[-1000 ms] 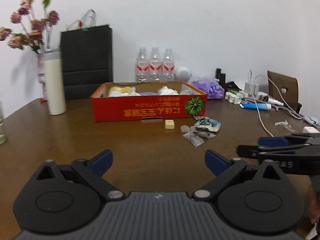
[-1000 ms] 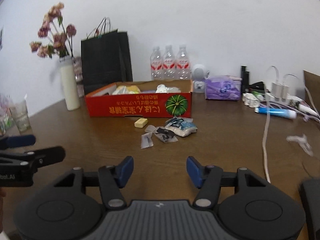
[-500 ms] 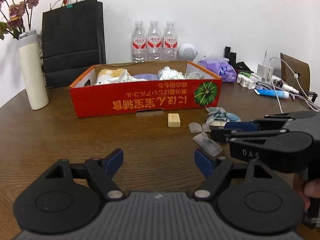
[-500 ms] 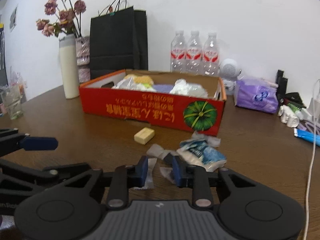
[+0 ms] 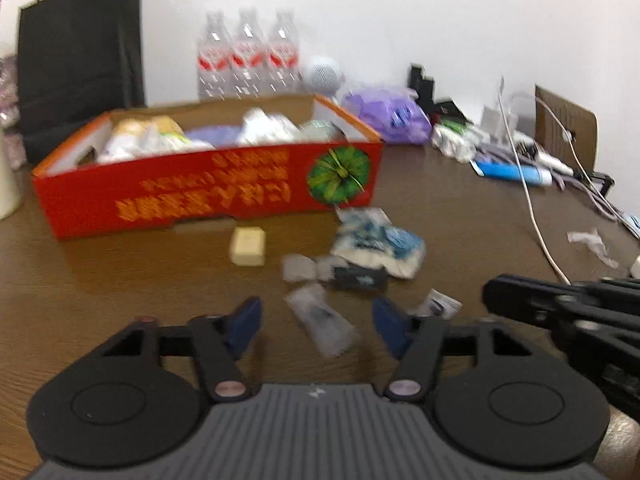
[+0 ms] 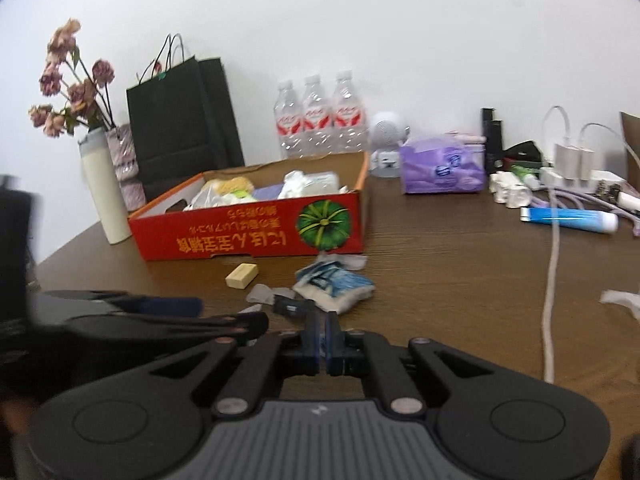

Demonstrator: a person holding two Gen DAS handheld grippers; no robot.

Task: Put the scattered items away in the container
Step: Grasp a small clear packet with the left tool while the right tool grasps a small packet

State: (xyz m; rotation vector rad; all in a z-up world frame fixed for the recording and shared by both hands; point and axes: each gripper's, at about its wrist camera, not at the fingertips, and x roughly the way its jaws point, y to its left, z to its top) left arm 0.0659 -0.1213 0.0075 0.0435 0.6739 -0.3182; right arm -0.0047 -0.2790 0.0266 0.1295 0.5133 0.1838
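A red cardboard box [image 5: 208, 188] [image 6: 248, 232] holding several items stands on the brown table. In front of it lie a beige eraser [image 5: 248, 246] [image 6: 241, 275], a blue-white packet [image 5: 380, 242] [image 6: 334, 284], a small black item [image 5: 360, 278] [image 6: 292, 306], clear wrappers [image 5: 300, 266] and a clear sachet [image 5: 320, 318]. My left gripper [image 5: 316, 326] is open, its fingers on either side of the clear sachet. My right gripper [image 6: 322, 334] has its pads together just before the black item; nothing shows between them. It appears at the right of the left wrist view [image 5: 560, 312].
A black paper bag [image 6: 180, 120], a white vase with dried flowers [image 6: 100, 184], three water bottles [image 6: 320, 116], a purple tissue pack [image 6: 440, 168], a blue tube [image 6: 568, 218], chargers and a white cable [image 6: 552, 272] line the back and right.
My left gripper moved forward and right, so the clear sachet now lies between its fingers. My right gripper's jaws closed fully and it drew back to the right.
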